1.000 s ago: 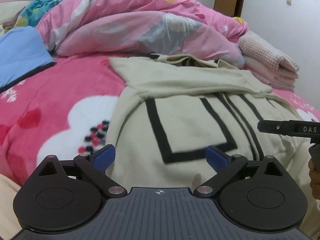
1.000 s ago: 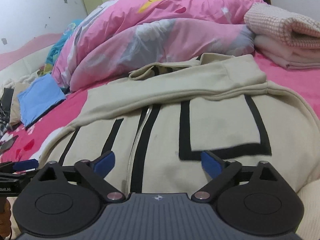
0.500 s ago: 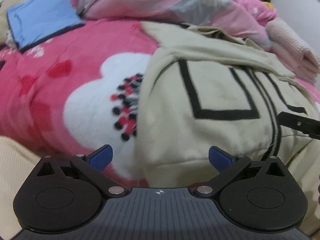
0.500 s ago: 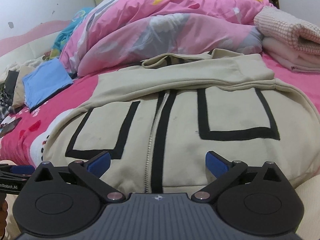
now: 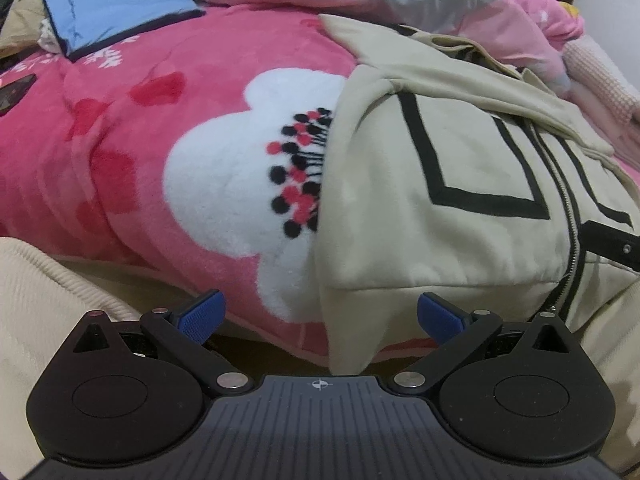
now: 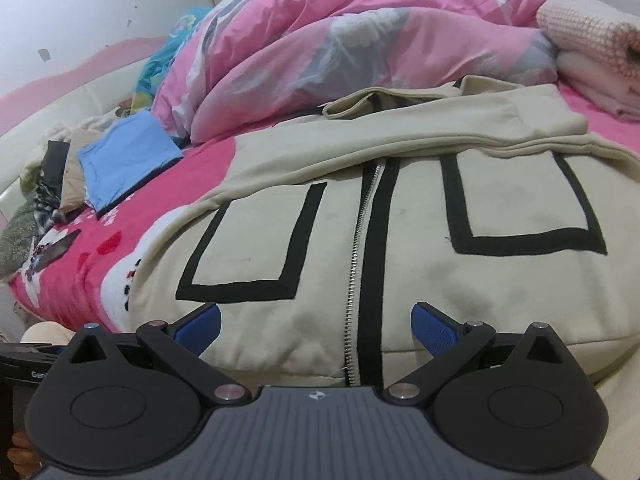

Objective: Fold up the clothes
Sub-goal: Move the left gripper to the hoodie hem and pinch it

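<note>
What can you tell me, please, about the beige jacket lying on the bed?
The beige jacket looks like soft fleece. It lies front up on the pink blanket, its metal zip closed down the middle, flanked by black stripes. Black bands outline a pocket-like rectangle on each side. A sleeve is folded across the chest. The hem hangs over the bed edge. Neither open tool, left or right, grips it.

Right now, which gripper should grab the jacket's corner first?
Probably the left gripper: it is open and the jacket corner hangs right between its fingers. The right gripper, also open, faces the zipper at the middle.
</note>
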A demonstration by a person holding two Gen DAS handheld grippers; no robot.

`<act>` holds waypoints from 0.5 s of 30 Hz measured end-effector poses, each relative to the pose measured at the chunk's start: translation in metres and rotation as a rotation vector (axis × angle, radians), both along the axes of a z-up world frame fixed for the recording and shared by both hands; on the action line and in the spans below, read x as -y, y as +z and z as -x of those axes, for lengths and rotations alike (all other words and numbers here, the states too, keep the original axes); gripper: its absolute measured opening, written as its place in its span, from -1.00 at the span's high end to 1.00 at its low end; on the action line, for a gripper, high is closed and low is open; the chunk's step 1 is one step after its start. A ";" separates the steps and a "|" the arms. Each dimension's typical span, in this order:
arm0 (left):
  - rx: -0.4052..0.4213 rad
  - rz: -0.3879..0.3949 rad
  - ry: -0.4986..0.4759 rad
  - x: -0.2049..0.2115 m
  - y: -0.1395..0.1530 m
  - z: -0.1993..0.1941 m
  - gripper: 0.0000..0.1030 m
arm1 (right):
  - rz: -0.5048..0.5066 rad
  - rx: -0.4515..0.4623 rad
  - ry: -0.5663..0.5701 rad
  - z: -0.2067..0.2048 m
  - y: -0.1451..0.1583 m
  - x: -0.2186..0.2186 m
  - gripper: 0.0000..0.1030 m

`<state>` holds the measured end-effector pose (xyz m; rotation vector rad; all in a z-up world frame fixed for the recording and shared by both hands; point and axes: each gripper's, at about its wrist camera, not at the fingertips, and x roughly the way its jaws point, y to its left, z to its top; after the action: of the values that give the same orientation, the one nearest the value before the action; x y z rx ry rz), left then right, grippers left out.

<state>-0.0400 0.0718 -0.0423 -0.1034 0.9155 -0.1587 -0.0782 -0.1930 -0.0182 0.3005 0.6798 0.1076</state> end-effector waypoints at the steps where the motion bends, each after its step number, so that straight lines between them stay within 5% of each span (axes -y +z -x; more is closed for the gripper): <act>1: 0.002 -0.004 0.006 -0.001 0.000 0.000 -1.00 | 0.002 -0.003 0.000 0.000 0.000 -0.001 -1.00; 15: 0.074 0.013 -0.132 0.003 -0.003 0.007 -0.97 | -0.011 -0.006 0.037 0.004 0.000 -0.008 -1.00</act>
<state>-0.0470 0.0684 -0.0451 -0.0492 0.8482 -0.2892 -0.0823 -0.1851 -0.0178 0.2987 0.6909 0.1461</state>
